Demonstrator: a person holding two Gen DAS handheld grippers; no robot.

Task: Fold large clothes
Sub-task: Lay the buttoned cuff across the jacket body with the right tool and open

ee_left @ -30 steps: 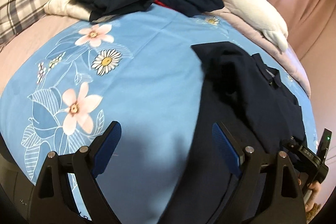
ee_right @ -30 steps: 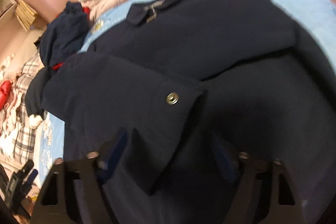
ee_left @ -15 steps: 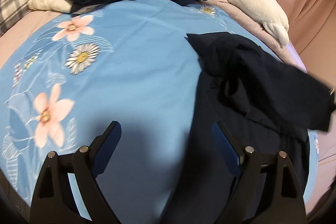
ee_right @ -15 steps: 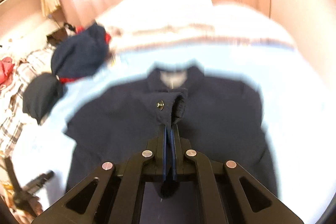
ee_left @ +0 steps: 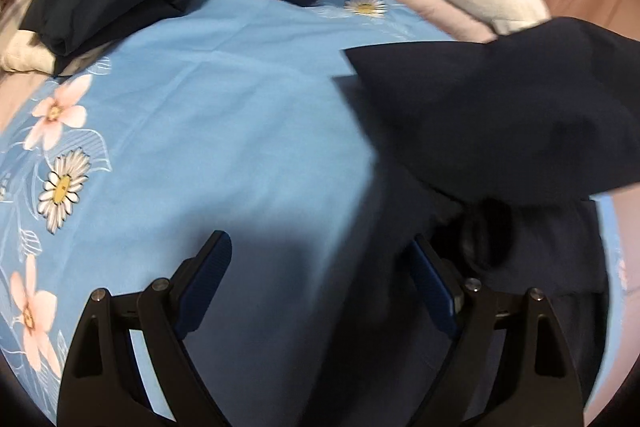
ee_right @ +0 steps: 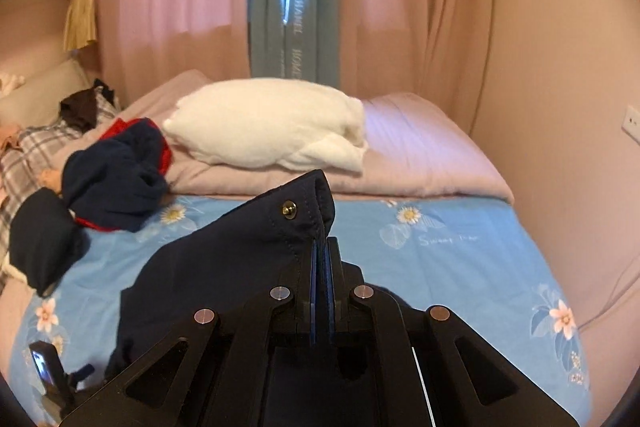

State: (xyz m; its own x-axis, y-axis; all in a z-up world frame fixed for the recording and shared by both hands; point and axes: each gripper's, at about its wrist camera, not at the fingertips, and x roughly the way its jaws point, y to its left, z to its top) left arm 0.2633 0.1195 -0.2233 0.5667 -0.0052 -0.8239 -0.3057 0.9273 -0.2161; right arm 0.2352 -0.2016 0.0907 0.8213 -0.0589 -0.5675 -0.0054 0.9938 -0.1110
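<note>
The dark navy shirt (ee_right: pixel 224 267) lay on the blue flowered bed sheet (ee_left: pixel 224 115), toward the near right of the bed, with one sleeve lifted off it. The right claw (ee_right: pixel 320 247) was pinched tight on the cuff (ee_right: pixel 308 207) of that sleeve, which stood up in a rounded fold above the blue pads, a small metal snap (ee_right: pixel 289 209) showing on its face. The rest of the sleeve hung down and to the left from the cuff, smooth and taut. In the left wrist view the raised sleeve spread as a broad dark flap across the right, above the shirt's body. The left claw (ee_left: pixel 320 275) stood wide apart and empty, over the shirt's left edge and the bare sheet.
</note>
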